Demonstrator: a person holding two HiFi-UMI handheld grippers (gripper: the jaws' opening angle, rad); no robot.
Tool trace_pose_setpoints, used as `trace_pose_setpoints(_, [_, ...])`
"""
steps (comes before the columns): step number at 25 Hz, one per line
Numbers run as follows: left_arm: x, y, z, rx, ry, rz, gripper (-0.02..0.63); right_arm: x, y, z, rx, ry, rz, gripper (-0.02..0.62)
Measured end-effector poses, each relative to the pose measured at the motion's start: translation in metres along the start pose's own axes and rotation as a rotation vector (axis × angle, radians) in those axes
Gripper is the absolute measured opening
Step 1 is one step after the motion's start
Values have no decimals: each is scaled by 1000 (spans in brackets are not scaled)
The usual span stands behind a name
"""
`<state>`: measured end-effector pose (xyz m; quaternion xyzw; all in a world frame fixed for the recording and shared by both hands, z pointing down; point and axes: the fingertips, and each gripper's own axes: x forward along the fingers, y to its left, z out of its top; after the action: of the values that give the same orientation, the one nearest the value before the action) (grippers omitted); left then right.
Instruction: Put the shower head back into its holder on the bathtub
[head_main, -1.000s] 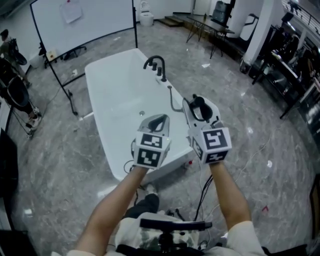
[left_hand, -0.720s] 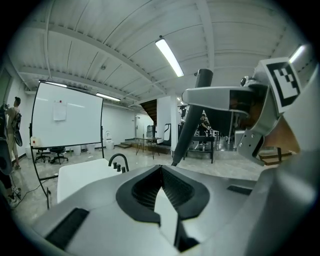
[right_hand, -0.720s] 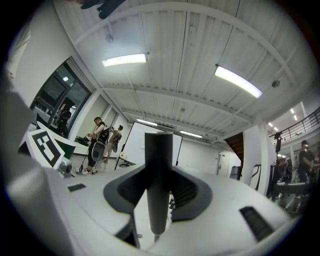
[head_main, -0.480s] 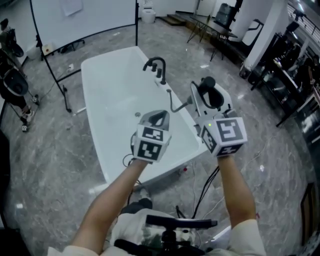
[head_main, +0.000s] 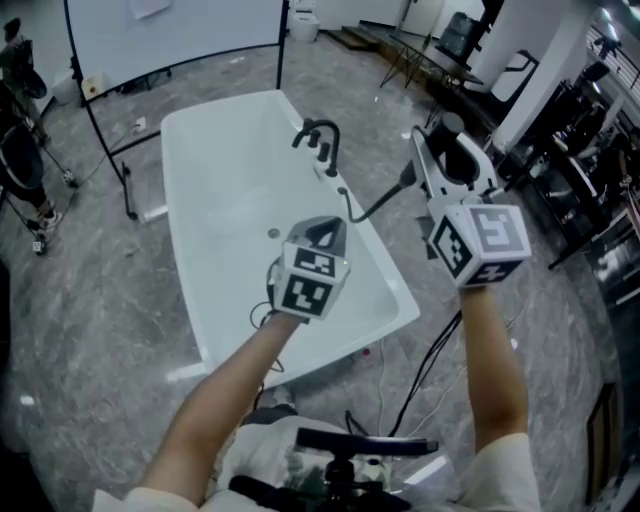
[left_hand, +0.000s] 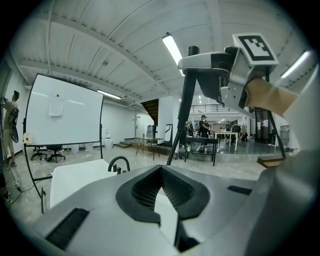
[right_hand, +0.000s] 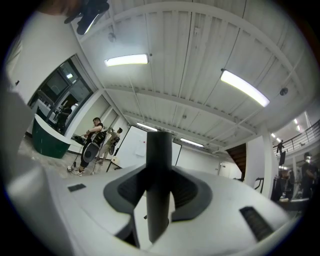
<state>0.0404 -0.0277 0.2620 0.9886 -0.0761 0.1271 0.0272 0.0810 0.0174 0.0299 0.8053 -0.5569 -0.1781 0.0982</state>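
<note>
The white bathtub (head_main: 230, 180) lies ahead, with a black faucet (head_main: 318, 135) and small fittings on its right rim. My right gripper (head_main: 450, 150) is raised beside that rim, to the right of the faucet, and is shut on the shower head's black handle (right_hand: 160, 190). Its hose (head_main: 375, 205) runs down to the rim. The left gripper view also shows the handle (left_hand: 184, 105) hanging from the right gripper (left_hand: 210, 75). My left gripper (head_main: 322, 235) hovers over the tub's near right side, shut with nothing between its tips (left_hand: 161, 167). I cannot make out the holder.
A whiteboard on a black stand (head_main: 170, 30) is behind the tub. Tables and chairs (head_main: 430, 55) fill the back right. Cables (head_main: 420, 370) trail on the marble floor near my feet. A person (left_hand: 10, 120) stands far left.
Both grippers have moved forward along the tub toward the faucet. The right one has risen with the shower head, lifting the hose off the rim.
</note>
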Motion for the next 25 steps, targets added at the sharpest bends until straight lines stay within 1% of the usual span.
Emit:
trace_pose_setpoints(4, [13,21,-1,-4,6,-5,15,29,-10,4,-30,-10,-10,130])
trace_pose_setpoints(8, [22,32,2,3,11,-15,15,52,-25,11,-59,-15,-28,130])
trace_pose_setpoints(12, [30,48,7,-6,8,-13,15,77,-39,20,-87,-20,-42,130])
trace_pose_setpoints(21, [43,67,9,-22,18,1,15,121,-65,32,-125,-42,-46,130])
trace_pose_setpoints(25, [53,66,6,-24,23,8,15,134,-78,31,-135,-58,-43,130])
